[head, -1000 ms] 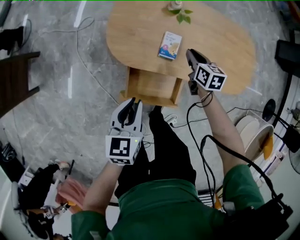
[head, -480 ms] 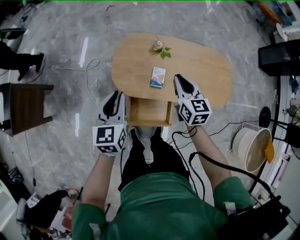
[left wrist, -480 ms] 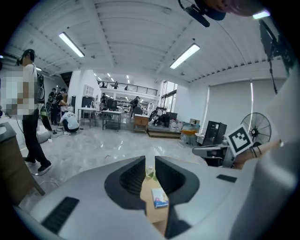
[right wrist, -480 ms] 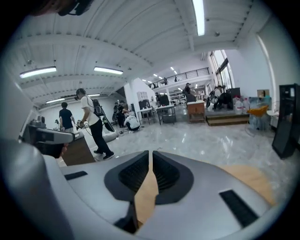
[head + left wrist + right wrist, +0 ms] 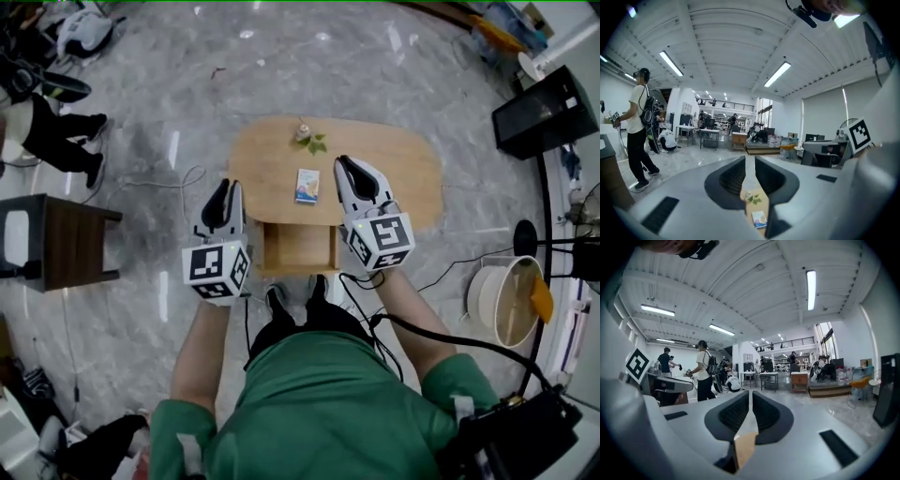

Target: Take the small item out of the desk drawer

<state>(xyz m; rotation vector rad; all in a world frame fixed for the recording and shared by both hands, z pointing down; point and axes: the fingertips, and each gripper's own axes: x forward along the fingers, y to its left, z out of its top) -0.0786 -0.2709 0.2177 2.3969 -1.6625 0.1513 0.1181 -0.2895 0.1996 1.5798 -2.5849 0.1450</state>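
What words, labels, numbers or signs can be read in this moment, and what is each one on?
No text reads legibly in any view.
Small printed box on the wooden table: coloured print, too small to read.
Square markers on the left gripper and right gripper: black-and-white patterns only, no letters or digits.

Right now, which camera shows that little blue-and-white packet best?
The head view: the small blue-and-white packet lies whole on the oval wooden table. The left gripper view shows it tiny, low down; the right gripper view misses it.
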